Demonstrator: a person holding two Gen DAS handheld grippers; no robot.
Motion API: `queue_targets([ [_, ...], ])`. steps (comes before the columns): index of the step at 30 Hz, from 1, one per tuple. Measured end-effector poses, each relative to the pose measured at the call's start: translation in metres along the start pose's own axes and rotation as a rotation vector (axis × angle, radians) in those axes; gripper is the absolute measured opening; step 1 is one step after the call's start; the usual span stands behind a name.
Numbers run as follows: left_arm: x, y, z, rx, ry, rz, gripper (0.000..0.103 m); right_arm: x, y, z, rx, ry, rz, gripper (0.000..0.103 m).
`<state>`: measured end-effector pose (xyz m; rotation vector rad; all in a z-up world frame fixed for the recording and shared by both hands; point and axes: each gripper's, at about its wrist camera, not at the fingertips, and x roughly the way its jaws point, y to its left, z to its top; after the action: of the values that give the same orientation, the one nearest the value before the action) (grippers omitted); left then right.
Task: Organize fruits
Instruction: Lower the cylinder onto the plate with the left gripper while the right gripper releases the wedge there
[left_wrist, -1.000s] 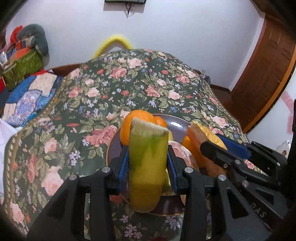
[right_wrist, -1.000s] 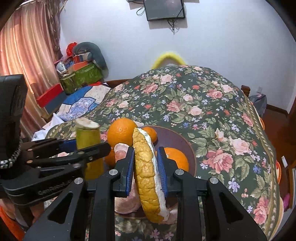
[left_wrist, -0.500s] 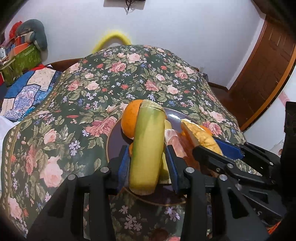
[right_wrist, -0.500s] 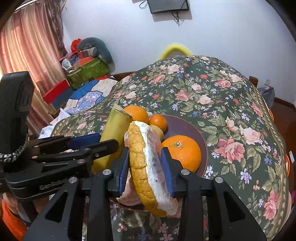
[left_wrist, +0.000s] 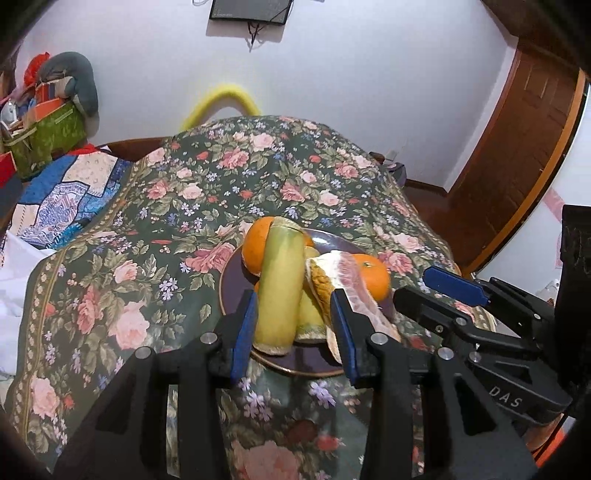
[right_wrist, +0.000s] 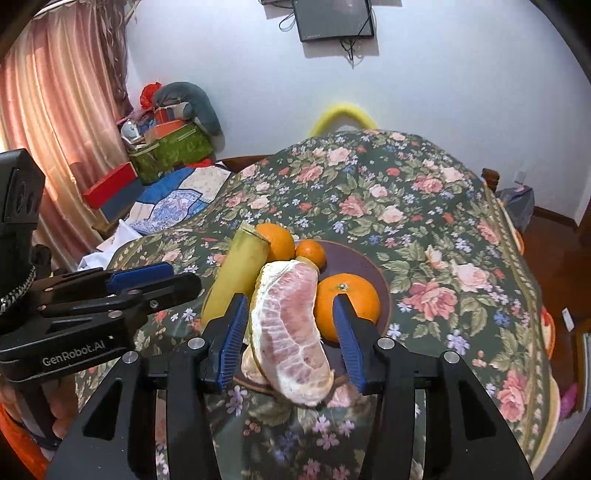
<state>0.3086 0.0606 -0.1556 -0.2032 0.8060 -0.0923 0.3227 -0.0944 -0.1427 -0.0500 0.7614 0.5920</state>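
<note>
Floral-clothed surface (left_wrist: 155, 258) carries plate (right_wrist: 354, 258); pomelo wedge (right_wrist: 291, 332) lies loose between just-widened right tongs (right_wrist: 288, 336); left tongs (left_wrist: 295, 325) parted, green-yellow fruit (left_wrist: 279, 284) between, apparently unclamped.

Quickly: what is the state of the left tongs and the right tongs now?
Left tongs: open; yellow-green fruit piece between them, seemingly not gripped.
Right tongs: open, have just been opening; peeled pomelo segment between them, not pressed.

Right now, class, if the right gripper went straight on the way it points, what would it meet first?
The peeled pomelo segment. It lies between the right gripper's blue pads, which have just been opening and now stand clear of it. Behind it sit the oranges on the dark plate, though depth is hard to judge.
</note>
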Motion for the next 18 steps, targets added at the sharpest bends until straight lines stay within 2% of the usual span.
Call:
queue_targets([
  [8,-0.044,-0.013,-0.019,0.013,-0.032,0.002,0.04,-0.04,0.007,-0.013,-0.019,-0.028,-0.062,0.044],
  [10,-0.053,-0.016,-0.025,0.018,-0.033,0.003,0.04,-0.049,0.009,-0.019,-0.022,-0.034,-0.075,0.048],
  [12,-0.061,-0.019,-0.031,0.028,-0.037,0.011,0.04,-0.059,0.011,-0.027,-0.022,-0.042,-0.085,0.056],
  [18,-0.083,-0.021,-0.051,0.031,-0.048,0.026,0.043,-0.077,0.019,-0.046,-0.043,-0.037,-0.115,0.059],
])
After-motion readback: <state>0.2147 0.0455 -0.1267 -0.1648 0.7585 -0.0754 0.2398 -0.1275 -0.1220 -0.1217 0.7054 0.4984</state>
